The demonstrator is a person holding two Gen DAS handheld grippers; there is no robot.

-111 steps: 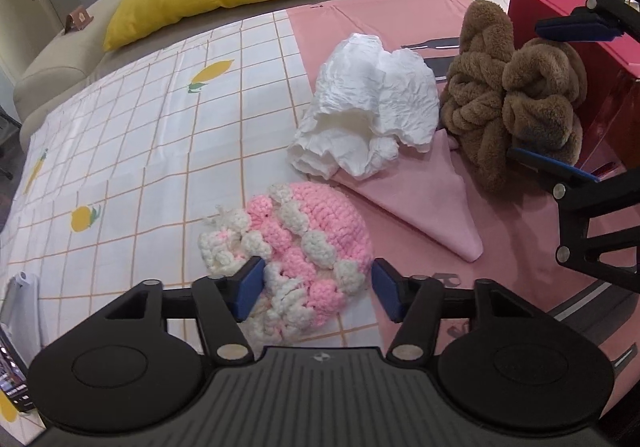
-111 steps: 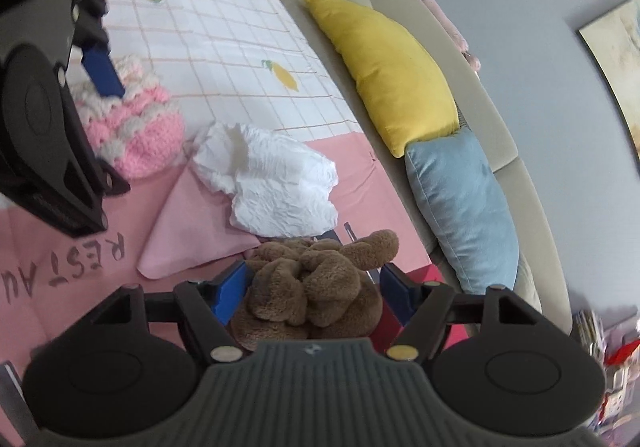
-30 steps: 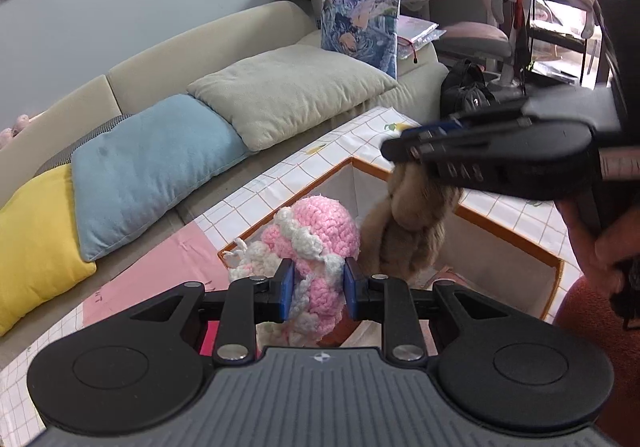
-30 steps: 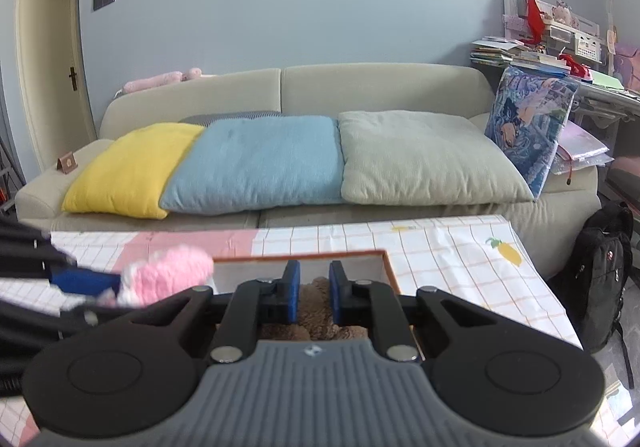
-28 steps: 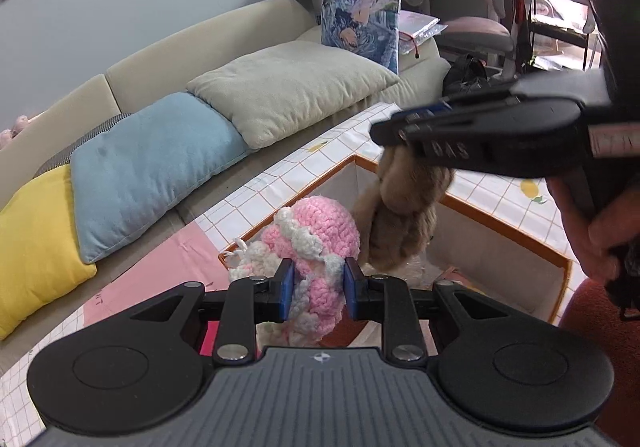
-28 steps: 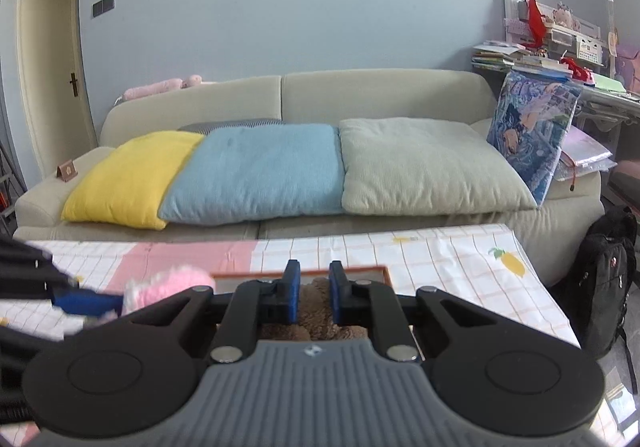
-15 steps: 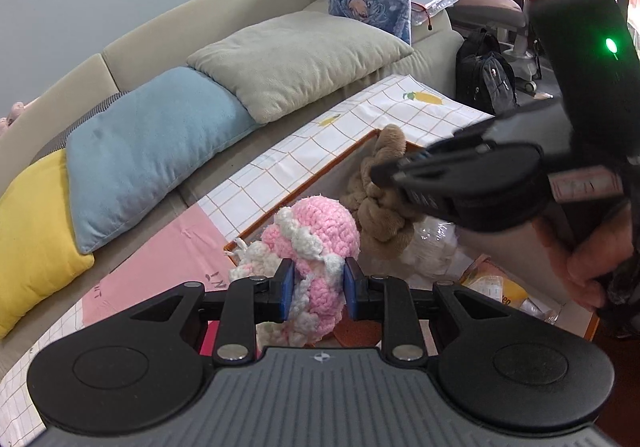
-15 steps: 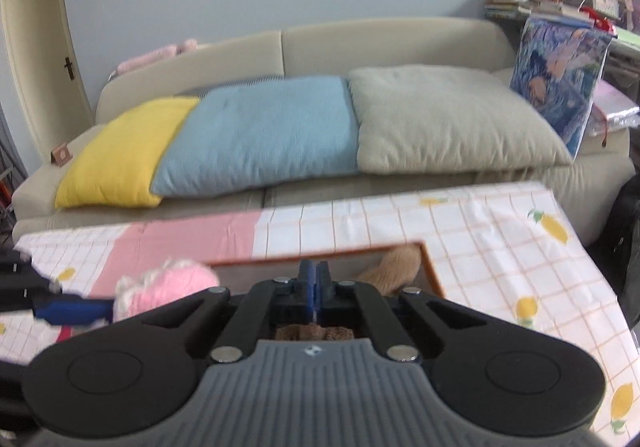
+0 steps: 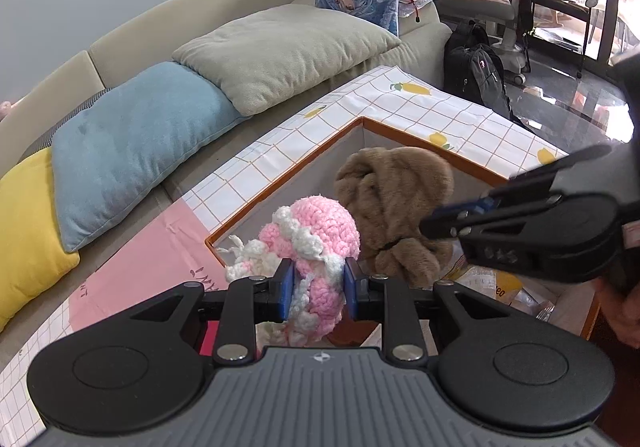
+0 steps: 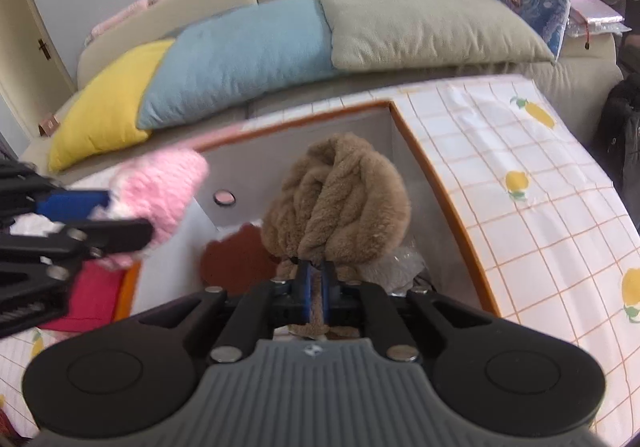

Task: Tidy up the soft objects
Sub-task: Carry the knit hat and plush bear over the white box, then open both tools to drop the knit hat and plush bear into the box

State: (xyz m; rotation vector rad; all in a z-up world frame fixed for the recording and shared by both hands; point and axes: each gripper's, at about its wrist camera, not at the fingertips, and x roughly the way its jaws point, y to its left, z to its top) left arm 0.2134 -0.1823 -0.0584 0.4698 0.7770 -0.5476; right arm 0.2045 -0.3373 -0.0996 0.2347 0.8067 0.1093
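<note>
left gripper (image 9: 316,289) fingers clamped on pink crochet piece (image 9: 316,243), right gripper (image 10: 315,289) fingers nearly closed, pinching brown plush (image 10: 340,199), both held over orange-rimmed box (image 10: 452,203)

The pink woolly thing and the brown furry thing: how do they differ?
The pink-and-white crochet item is knitted in two colours; the brown plush is plain, fuzzy and knotted. The crochet item looks smaller. It sits over the near corner of the orange-rimmed box, while the plush hangs over the box's inside. Both are soft, and each is clamped in a gripper: left gripper, right gripper.
</note>
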